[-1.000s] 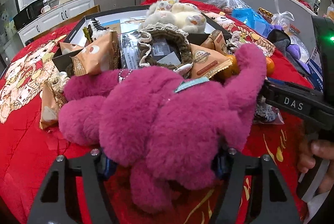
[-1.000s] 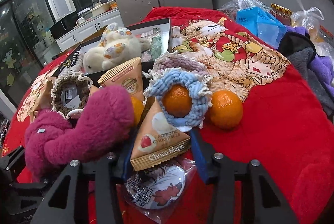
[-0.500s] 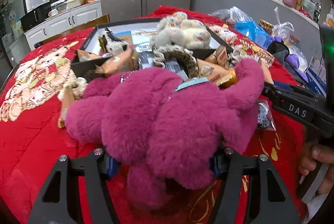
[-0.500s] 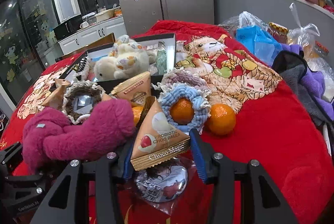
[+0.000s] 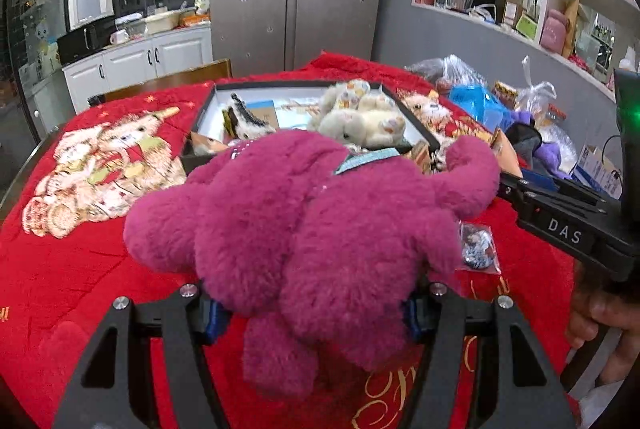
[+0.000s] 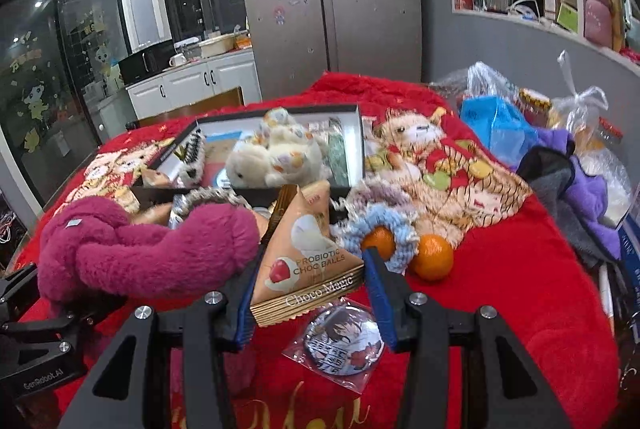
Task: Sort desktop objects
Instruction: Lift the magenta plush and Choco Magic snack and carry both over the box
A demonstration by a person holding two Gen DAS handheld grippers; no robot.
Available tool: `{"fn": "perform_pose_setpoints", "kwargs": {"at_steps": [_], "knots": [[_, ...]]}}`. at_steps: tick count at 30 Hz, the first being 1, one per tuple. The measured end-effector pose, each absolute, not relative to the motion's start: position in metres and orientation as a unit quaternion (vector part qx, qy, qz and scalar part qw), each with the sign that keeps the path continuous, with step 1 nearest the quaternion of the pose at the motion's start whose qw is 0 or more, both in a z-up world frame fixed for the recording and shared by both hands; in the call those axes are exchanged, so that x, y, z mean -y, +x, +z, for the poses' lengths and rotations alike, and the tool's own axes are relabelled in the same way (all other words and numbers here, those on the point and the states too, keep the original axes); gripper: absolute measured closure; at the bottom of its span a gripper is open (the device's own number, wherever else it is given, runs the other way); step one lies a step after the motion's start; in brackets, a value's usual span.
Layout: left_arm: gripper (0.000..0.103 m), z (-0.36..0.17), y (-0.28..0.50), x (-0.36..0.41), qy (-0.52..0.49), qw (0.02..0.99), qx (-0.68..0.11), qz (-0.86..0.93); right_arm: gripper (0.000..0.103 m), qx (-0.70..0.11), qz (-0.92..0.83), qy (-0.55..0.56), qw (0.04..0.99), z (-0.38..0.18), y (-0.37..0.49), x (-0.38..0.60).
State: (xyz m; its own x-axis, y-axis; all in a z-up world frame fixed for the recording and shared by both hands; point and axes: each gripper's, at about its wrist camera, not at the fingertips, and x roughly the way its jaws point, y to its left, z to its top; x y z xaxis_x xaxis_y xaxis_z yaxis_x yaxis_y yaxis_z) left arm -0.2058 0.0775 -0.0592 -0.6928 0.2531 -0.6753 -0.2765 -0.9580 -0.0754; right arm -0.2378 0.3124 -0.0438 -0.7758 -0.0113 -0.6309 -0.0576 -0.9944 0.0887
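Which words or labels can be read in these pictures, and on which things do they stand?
"PROBIOTIC CHOC BALLS": snack packet, held by the right hand-held gripper.
"Choco Magic": the same packet's lower edge.
"DAS": right hand-held gripper's body in the left wrist view.
"GenRobot.AI": left hand-held gripper's body in the right wrist view.
Unreadable: round badge, gold script on the red cloth, fridge stickers, shelf boxes.

On the red blanket I count one fluffy magenta plush toy [image 5: 320, 225], one cream plush rabbit [image 6: 276, 159] in one black shallow box [image 6: 357, 149] at twelve o'clock, two oranges [image 6: 434, 256], one triangular tan chocolate packet [image 6: 308, 261] and one bagged round badge [image 6: 344, 343].
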Motion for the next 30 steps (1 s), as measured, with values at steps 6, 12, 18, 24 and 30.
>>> {"fn": "perform_pose_setpoints", "kwargs": {"at_steps": [6, 12, 18, 24, 30], "knots": [[0.038, -0.032, -0.2, -0.061, -0.341, 0.126, -0.008, 0.932, 0.055, -0.045, 0.943, -0.33, 0.023, -0.027, -0.238, -0.301], [0.038, -0.012, -0.204, -0.042, -0.333, 0.111, 0.003, 0.936, 0.055, -0.037, 0.949, -0.314, 0.011, -0.008, -0.237, -0.28], [0.038, 0.006, -0.21, -0.032, -0.32, 0.1, 0.014, 0.942, 0.055, -0.03, 0.953, -0.3, 0.005, 0.009, -0.242, -0.265], [0.038, 0.022, -0.22, -0.032, -0.313, 0.101, 0.013, 0.944, 0.055, -0.022, 0.956, -0.292, -0.002, 0.021, -0.249, -0.254], [0.038, 0.028, -0.229, -0.037, -0.312, 0.107, 0.01, 0.944, 0.055, -0.027, 0.957, -0.288, -0.003, 0.03, -0.257, -0.255]]}}
